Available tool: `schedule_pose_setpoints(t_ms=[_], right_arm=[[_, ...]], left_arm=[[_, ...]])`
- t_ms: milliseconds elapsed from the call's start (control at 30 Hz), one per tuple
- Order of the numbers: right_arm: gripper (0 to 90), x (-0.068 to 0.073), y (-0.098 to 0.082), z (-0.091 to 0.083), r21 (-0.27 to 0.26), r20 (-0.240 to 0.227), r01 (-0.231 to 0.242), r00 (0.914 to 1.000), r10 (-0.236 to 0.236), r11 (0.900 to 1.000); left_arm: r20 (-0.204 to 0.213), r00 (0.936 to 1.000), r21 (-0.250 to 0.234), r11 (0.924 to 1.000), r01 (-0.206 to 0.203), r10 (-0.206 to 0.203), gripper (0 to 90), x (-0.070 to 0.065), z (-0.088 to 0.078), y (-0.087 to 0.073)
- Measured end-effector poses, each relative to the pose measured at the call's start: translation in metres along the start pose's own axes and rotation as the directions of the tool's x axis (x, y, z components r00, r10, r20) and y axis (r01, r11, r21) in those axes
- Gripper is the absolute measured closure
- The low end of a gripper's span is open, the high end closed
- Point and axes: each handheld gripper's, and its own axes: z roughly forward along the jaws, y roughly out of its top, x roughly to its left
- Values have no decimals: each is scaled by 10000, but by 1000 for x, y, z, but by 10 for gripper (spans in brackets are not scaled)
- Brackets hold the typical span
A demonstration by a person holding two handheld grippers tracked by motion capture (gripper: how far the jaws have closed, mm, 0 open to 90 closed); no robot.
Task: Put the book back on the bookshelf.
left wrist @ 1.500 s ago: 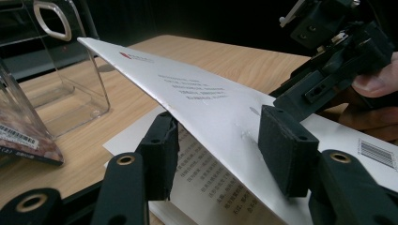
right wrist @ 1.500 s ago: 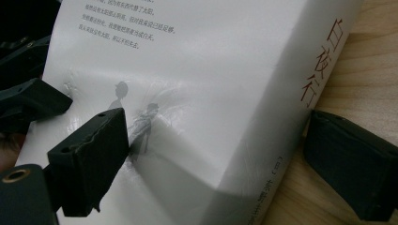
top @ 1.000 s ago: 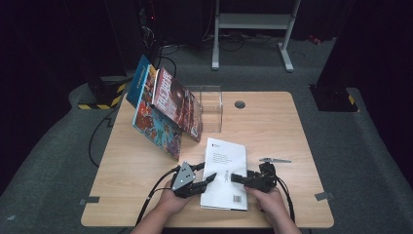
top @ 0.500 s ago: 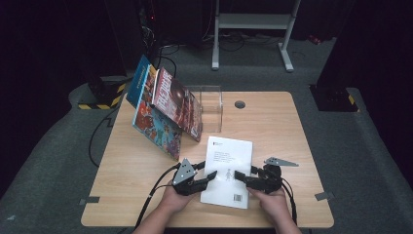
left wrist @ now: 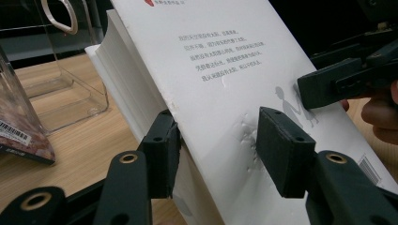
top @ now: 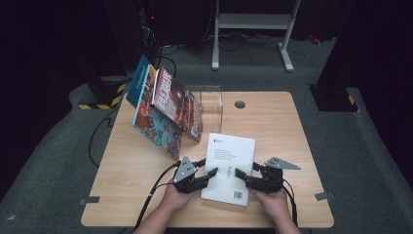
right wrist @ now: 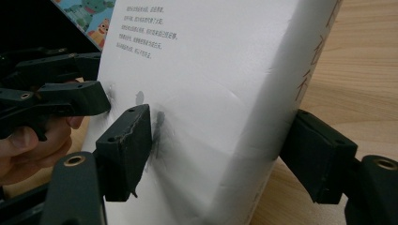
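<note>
My left gripper (left wrist: 213, 140) clamps the white paperback (top: 229, 165) at its page edge, my right gripper (right wrist: 225, 150) its spine; thick, heavyish, its soft cover dents; grip both sides near the bottom.

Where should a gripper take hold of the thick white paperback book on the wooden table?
Probably at the thick white paperback book long side edges near its bottom end, one jaw above the cover, one below; it lies flat, too wide to span across.
</note>
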Motion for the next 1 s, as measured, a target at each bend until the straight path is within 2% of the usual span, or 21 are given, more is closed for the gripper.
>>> schedule_pose_setpoints(t_ms=[133,267,467,600,700,833,867,1000], right_arm=[[279,5,2,-2,-250,238,484,9986,-478,9985],[290,12,5,-4,-456,590,997,9935,-969,9940],[316,15,8,-6,-776,759,1267,9898,-1208,9889],[329,19,12,-7,-977,966,1685,9825,-1592,9808],[351,23,15,-9,-1140,1160,2139,9727,-2008,9702],[369,26,16,-12,-1333,1355,2507,9630,-2329,9588],[369,26,15,-12,-1392,1369,2556,9618,-2370,9567],[369,23,7,-17,-1520,1308,2390,9667,-2202,9591]], left_arm=[[-87,9998,-169,9997,156,-158,522,1,-2,2],[-179,9996,-296,9994,196,-202,544,3,-3,5],[-240,9988,-482,9980,404,-416,556,5,-2,8],[-355,9982,-631,9969,465,-488,571,6,-3,10],[-476,9979,-777,9961,406,-444,587,6,-5,12],[-526,9981,-846,9960,288,-333,609,3,-8,13],[-513,9983,-844,9962,219,-263,611,2,-9,13],[-369,9993,-699,9975,-91,65,622,-5,-11,10]])
